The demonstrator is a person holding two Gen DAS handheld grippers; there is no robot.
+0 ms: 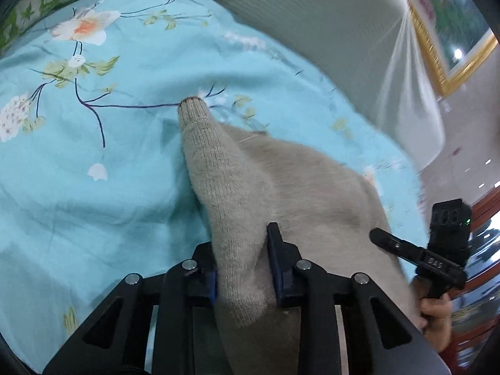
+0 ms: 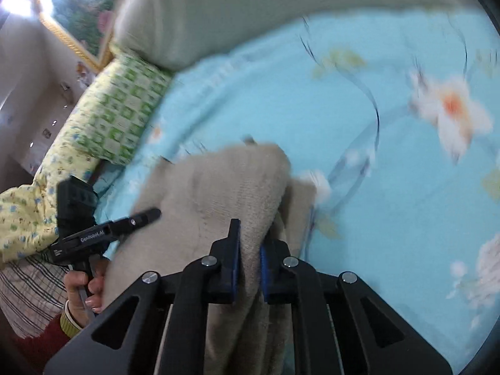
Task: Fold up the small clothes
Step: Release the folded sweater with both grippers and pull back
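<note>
A light blue cotton bedsheet printed with white and orange flowers on thin dark stems point(image 1: 93, 162) covers the bed and fills most of both views. A large off-white ribbed cushion or headboard pad point(image 1: 312, 31) runs along its far edge. A pillow in a green-and-white block print point(image 2: 122, 106) lies at the sheet's edge beside that pad, with a yellow floral quilt point(image 2: 22, 218) nearer the person. A gold-framed picture point(image 1: 450, 47) hangs on the wall behind; its subject is too blurred to read.

The task item, a small beige knitted garment with a fuzzy surface point(image 1: 297, 187), lies partly on the sheet and is gathered up toward both tools. One narrow knit sleeve with a ribbed cuff point(image 1: 200, 131) stretches forward across the sheet from the left tool.

The left gripper point(image 1: 243, 265), black with blue pads, has its fingers closed against the sleeve fabric, which passes between them and bulges on the near side. The right gripper point(image 2: 250, 256), of the same build, pinches a thick fold of the same garment between nearly meeting fingers.

Each wrist view shows the other tool at the frame edge, its handle held in a bare hand point(image 2: 82, 290). The right wrist view is motion-blurred, so fine detail of the sheet print there is uncertain.
</note>
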